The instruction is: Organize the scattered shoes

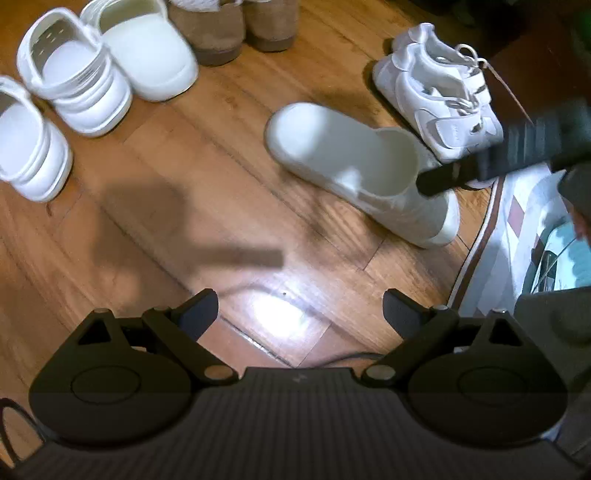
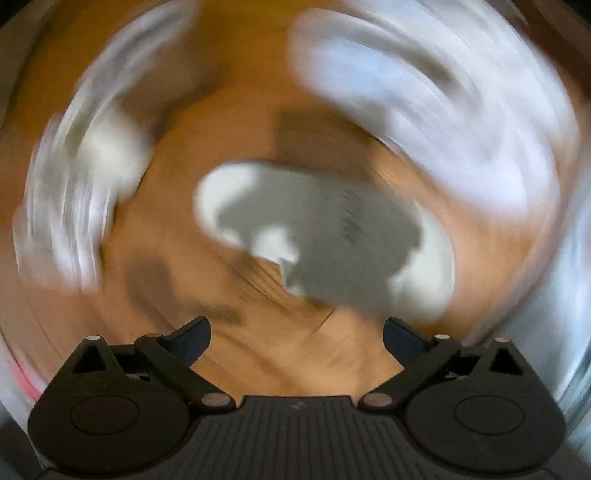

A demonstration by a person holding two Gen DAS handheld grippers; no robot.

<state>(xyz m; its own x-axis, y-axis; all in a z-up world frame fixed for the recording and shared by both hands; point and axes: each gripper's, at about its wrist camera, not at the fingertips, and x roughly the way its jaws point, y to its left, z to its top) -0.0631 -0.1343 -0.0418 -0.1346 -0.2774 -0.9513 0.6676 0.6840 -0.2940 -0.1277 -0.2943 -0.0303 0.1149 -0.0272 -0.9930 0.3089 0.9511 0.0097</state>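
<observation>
A loose white slipper point(image 1: 354, 166) lies alone on the wood floor, toe pointing up-left. My left gripper point(image 1: 301, 308) hovers open above bare floor, well short of it, holding nothing. From the right, a dark finger point(image 1: 443, 179) of my right gripper reaches to the slipper's heel opening; whether it touches is unclear. The right wrist view is smeared by motion. There my right gripper point(image 2: 297, 332) is open, with the white slipper point(image 2: 317, 240) just ahead of its fingertips and not between them.
A white sneaker pair point(image 1: 439, 92) sits behind the slipper. At the upper left stand white clogs point(image 1: 74, 74), a matching white slipper point(image 1: 147, 51) and tan boots point(image 1: 221, 29). A patterned rug point(image 1: 517, 221) borders the floor on the right.
</observation>
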